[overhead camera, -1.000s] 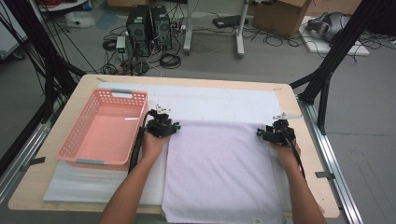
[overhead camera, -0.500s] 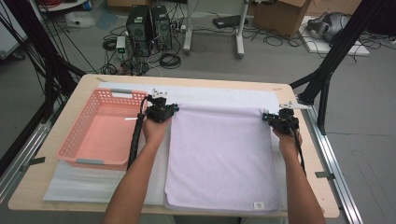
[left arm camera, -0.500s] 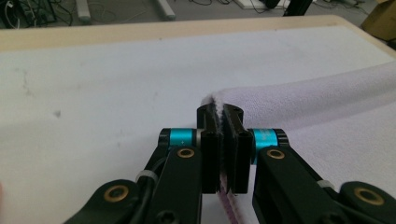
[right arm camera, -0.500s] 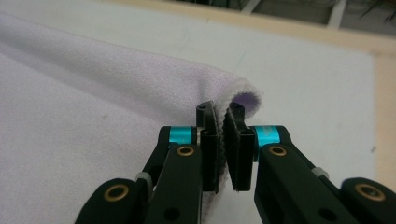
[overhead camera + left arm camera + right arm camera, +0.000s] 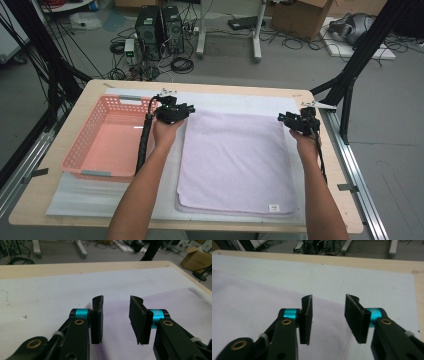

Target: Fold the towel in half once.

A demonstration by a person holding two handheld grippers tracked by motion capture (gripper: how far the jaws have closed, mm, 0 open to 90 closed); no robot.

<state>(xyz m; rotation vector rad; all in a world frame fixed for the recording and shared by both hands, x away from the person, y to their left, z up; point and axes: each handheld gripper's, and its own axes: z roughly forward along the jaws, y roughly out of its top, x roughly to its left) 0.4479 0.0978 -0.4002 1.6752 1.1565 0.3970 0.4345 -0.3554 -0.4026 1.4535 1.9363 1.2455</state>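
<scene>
One lilac towel [image 5: 234,165] lies flat on the white mat [image 5: 100,197] that covers the table [image 5: 65,125], its near hem with a small label toward the person and its far edge between the two grippers. Two forearms reach up from the near edge. The left gripper [image 5: 172,111] hangs over the towel's far left corner and the right gripper [image 5: 300,121] over the far right corner. Both pairs of jaws have just been opening and stand moderately apart with nothing pinched between them. The left gripper view shows its gripper [image 5: 116,315] above the towel's edge [image 5: 160,302]. The right gripper view shows its gripper [image 5: 328,317] over a stitched hem [image 5: 347,347]. The high view adds one pink basket [image 5: 107,137] left of the towel, and, on the floor beyond, two computer towers [image 5: 159,27].
</scene>
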